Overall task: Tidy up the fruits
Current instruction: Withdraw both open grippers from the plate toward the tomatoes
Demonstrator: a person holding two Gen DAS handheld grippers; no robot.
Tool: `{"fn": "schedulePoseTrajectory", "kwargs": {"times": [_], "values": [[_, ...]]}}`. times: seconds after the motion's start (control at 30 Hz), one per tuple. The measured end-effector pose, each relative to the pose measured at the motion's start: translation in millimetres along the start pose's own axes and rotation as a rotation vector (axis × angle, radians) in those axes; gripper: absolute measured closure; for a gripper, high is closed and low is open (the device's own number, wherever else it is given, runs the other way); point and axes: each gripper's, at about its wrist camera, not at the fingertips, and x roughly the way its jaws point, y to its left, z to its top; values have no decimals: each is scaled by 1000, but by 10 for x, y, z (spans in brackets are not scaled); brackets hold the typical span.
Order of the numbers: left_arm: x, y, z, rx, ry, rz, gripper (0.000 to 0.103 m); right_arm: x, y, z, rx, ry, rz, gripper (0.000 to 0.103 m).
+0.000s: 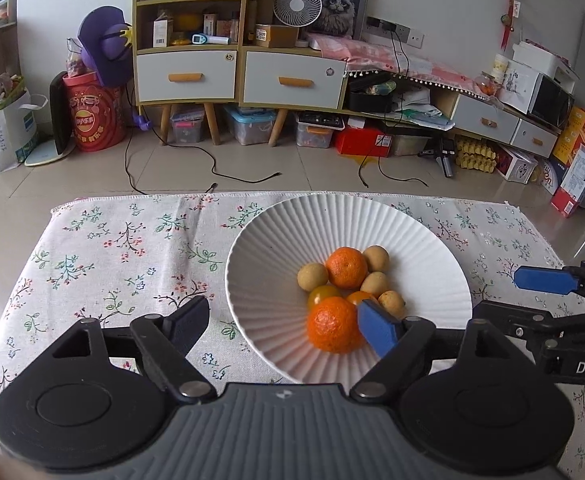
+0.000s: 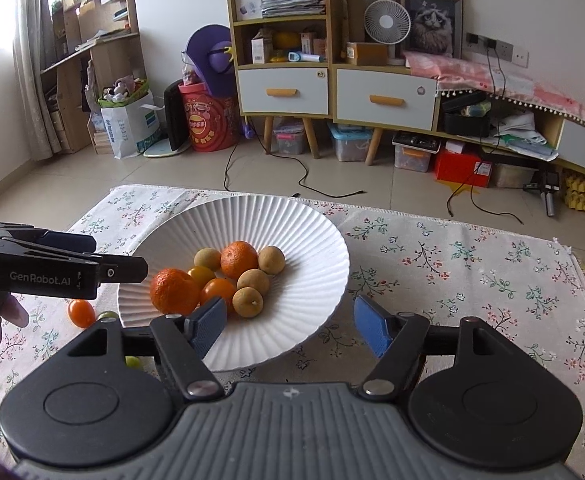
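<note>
White ribbed porcelain, the bowl (image 2: 300,240) is our landmark: it sits on the floral tablecloth (image 2: 472,272) and already holds two mandarins (image 2: 174,291), four tan longans (image 2: 247,301) and two orange cherry tomatoes (image 2: 217,289).

One more tomato (image 2: 81,313) and two small green fruits (image 2: 108,315) lie on the cloth just outside the bowl's left rim, partly hidden by our gear.

Our left gripper (image 1: 282,326) is spread wide, empty, its right pad beside the nearer mandarin over the bowl's near wall. Our right gripper (image 2: 290,322) is also spread and empty, straddling the bowl's near rim.

We judge the risks as these: a pad could nudge the near mandarin and scatter the pile, or catch the rim and tip the bowl. The loose tomato, round and slick, may roll off if clipped.

That tomato looks slightly oval, its long axis roughly parallel to the bowl's rim; the other fruits show no clear axis.
</note>
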Motion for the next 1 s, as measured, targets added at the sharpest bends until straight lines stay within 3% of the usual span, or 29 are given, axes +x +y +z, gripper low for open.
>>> {"fn": "schedulePoseTrajectory", "kwargs": {"times": [0.37, 1.0], "values": [[-223, 166, -247, 32, 11, 17, 12, -48, 179, -124, -48, 31, 43, 15], [-360, 278, -814, 141, 122, -20, 10, -127, 553, -265, -114, 59, 105, 11]]}}
